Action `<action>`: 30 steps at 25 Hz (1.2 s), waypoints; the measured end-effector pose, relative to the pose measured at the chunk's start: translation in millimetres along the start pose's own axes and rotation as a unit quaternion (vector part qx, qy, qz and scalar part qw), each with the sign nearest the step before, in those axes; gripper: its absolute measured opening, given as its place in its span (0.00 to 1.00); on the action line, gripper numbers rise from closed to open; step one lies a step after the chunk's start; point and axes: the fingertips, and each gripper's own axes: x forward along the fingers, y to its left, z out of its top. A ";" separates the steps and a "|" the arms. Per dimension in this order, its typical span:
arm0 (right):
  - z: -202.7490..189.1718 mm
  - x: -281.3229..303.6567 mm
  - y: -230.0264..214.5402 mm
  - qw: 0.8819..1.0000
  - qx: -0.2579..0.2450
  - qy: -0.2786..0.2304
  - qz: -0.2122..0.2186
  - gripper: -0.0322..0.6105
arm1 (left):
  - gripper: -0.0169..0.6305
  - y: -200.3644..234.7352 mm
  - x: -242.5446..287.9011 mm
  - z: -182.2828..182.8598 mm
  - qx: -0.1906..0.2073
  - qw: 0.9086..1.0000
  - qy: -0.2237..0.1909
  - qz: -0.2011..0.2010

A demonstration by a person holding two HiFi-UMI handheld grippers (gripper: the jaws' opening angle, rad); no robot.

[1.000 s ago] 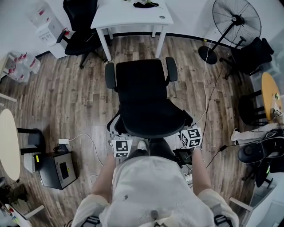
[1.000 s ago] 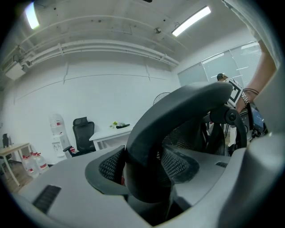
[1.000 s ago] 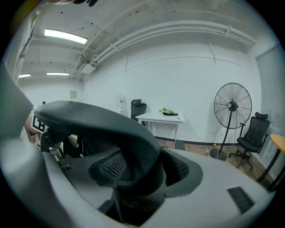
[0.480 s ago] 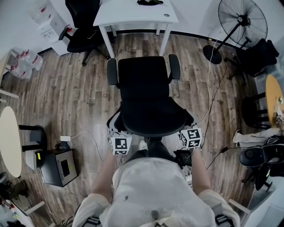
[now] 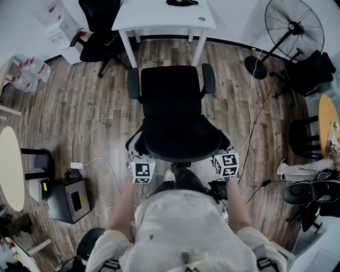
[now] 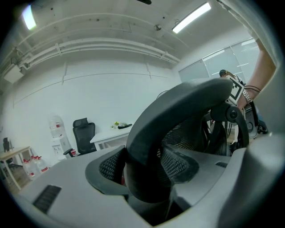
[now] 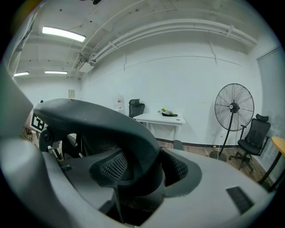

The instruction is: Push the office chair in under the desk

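From the head view, the office chair [image 5: 172,114] stands on the wood floor [image 5: 85,117] in front of you with its seat turned toward the white desk [image 5: 159,16]. The seat's front edge is near the desk's front legs and has not gone under the top. Your left gripper [image 5: 136,155] and right gripper [image 5: 222,150] sit at the two lower corners of the backrest (marker cubes facing up).

In the left gripper view, your jaws stand wide and both pads press on the thick dark backrest rim [image 6: 178,111], which runs up between them. The desk shows small beyond it.

In the right gripper view it is the same: wide jaws clamped on the rim's other side, with the desk and a floor fan [image 7: 234,107] against the far wall
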 end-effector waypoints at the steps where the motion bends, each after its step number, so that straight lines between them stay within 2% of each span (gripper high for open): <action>1: 1.6 3.9 -1.8 1.000 0.001 0.000 0.001 0.44 | 0.45 1.9 4.2 0.8 0.002 1.000 0.000 0.001; 13: 18.2 46.6 -20.2 1.000 -0.003 -0.001 0.002 0.44 | 0.44 22.6 46.4 3.3 0.002 1.000 0.002 0.004; 30: 43.9 106.9 -72.8 1.000 -0.015 0.000 0.012 0.44 | 0.44 33.8 117.8 18.9 -0.013 1.000 0.008 0.013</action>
